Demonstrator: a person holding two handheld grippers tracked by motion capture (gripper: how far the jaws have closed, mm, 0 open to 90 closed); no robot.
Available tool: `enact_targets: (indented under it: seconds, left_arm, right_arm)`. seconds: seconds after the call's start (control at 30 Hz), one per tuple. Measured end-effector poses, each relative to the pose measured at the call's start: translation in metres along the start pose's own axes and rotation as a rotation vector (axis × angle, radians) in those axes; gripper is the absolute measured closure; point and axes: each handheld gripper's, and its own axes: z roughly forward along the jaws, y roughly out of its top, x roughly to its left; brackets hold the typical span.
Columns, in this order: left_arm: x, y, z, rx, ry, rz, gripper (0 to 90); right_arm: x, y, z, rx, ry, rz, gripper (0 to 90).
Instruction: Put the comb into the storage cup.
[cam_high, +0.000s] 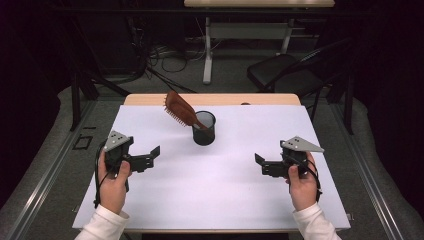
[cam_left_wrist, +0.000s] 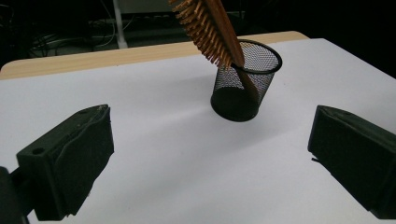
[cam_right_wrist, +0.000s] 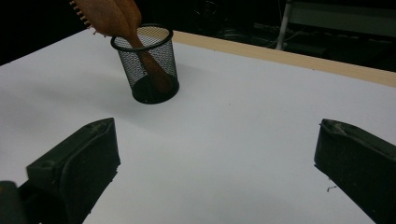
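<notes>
Left gripper (cam_high: 156, 154), lower left of the high view: jaws spread wide, holding nothing, resting over the white sheet (cam_high: 225, 190). Centre, slightly above: black mesh cup (cam_high: 204, 128) standing upright, wooden hairbrush (cam_high: 181, 110) handle-down inside, head leaning toward upper left, well apart from both grippers, nothing between. Right gripper (cam_high: 259, 162), lower right: jaws likewise wide apart, empty; folding chair (cam_high: 285, 70) beyond the table.

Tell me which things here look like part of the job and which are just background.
Likely in play:
wooden hairbrush, handle down in the cup
black mesh cup
left gripper and right gripper, both open

Background:
folding chair
floor cables
</notes>
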Motion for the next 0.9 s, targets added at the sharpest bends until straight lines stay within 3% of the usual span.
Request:
enact_targets:
  seconds: [0.37, 0.57, 0.9]
  left_arm:
    - [0.002, -0.018, -0.011, -0.011, 0.008, 0.011, 0.4]
    - [0.007, -0.032, -0.015, -0.021, 0.012, -0.018, 0.4]
    - [0.012, -0.057, -0.017, -0.035, 0.017, -0.054, 0.4]
  right_arm:
    - [-0.01, -0.015, -0.016, -0.001, -0.039, -0.005, 0.0]
    - [-0.014, -0.026, -0.026, 0.016, -0.057, -0.015, 0.0]
    - [-0.019, -0.045, -0.028, 0.017, -0.065, 0.024, 0.0]
